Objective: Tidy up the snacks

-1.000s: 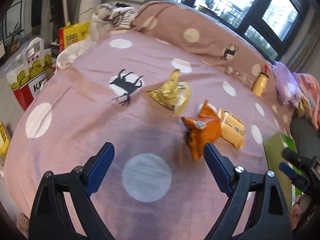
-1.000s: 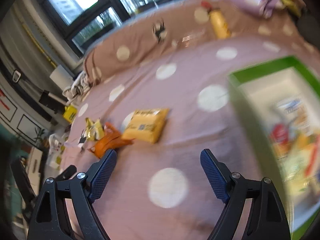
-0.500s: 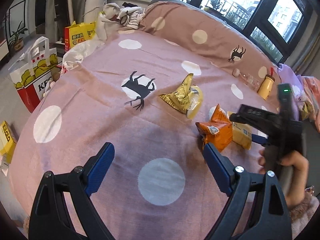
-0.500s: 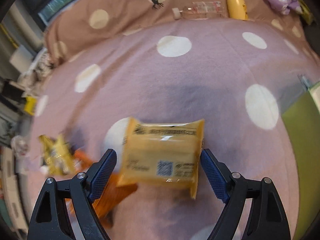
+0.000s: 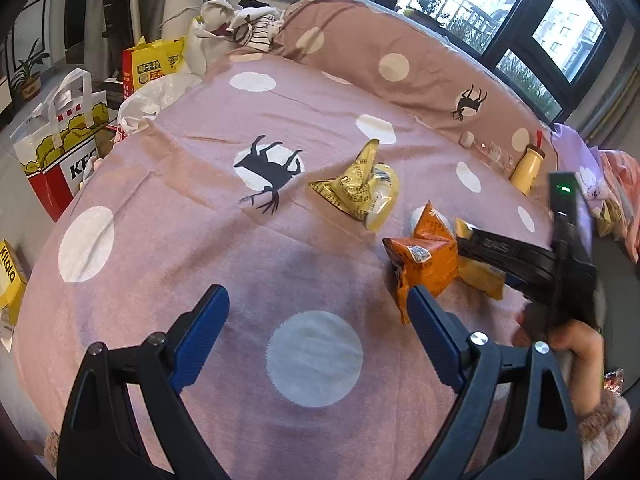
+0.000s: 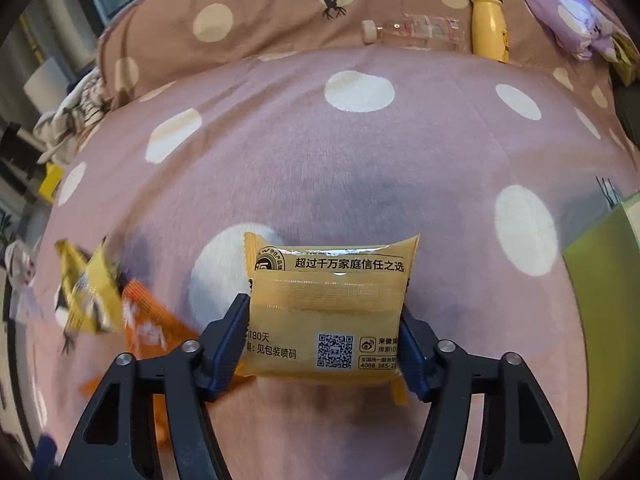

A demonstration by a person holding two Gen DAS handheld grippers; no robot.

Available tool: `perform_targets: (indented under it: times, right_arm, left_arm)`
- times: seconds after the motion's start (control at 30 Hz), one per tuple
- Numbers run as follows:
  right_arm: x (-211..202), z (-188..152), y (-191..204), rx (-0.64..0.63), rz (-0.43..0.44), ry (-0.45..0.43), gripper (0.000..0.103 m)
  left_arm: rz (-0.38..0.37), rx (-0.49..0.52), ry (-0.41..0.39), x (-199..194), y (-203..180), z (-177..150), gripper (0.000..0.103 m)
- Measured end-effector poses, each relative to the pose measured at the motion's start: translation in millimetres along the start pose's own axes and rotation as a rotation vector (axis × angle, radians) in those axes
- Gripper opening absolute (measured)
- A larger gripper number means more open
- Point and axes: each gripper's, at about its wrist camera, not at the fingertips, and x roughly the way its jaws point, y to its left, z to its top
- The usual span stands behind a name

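1. The green box wall stands right of the flat yellow foil snack packet; open pink dotted bedspread lies beyond.
2. The packet's long axis lies across the closing right gripper, whose pads touch both short ends.
3. The left gripper stands apart, empty.

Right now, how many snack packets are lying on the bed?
3: a gold packet mid-bed, an orange packet beside it, a yellow packet between the right tongs. Others may be hidden.

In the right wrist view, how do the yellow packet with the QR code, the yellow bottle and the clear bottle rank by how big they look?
1. Yellow packet, by far, though it sits right at the camera, so nearness inflates it.
2. Clear bottle and yellow bottle: they look much alike, one lying, one standing, both far off; I would not rank them.
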Motion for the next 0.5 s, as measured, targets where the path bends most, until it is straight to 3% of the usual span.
perform_targets:
  times: [0.17, 0.27, 0.4, 0.5]
  right_arm:
    - [-35, -27, -18, 0.023, 0.147, 0.024, 0.068]
    - [-51, -54, -18, -0.028, 0.162, 0.057, 0.068]
    - [-54, -90, -18, -0.060, 0.178, 0.121, 0.069]
    - [-61, -108, -17, -0.078, 0.185, 0.101, 0.070]
  left_arm:
    - [-0.053, -0.002, 0.036, 3, -3, -3, 0.091]
    - [-0.088, -0.003, 0.051, 3, -7, -7, 0.091]
    - [-0.069, 0.026, 0.063, 4, -16, -11, 0.091]
    - [-0.075, 0.041, 0.075, 3, -21, -14, 0.091]
